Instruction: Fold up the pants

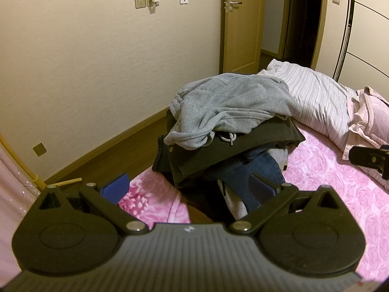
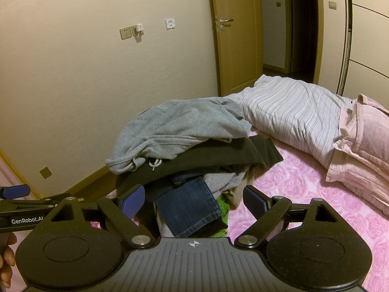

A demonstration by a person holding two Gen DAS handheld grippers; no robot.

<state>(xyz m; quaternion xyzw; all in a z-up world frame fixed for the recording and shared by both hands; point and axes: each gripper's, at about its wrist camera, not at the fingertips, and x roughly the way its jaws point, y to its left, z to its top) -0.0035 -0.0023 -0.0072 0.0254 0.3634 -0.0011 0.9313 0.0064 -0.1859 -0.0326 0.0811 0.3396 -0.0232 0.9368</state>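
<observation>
Both wrist views look low across the pink bedspread (image 1: 328, 182) toward the beige wall (image 1: 85, 60). They share the near clothes pile (image 2: 189, 150), striped pillow (image 2: 291, 112) and door (image 2: 238, 36).

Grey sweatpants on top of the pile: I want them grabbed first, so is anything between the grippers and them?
Nothing visible blocks the grey sweatpants; they top the pile, with both hand-held grippers open short of it.

I see the pile (image 2: 192, 168) heaped on the bed's near left: grey sweatpants (image 2: 175, 129) crumpled on top, drawstring dangling, black pants (image 2: 209, 158) beneath, jeans (image 2: 192, 206) lowest with a leg hanging toward me.
</observation>
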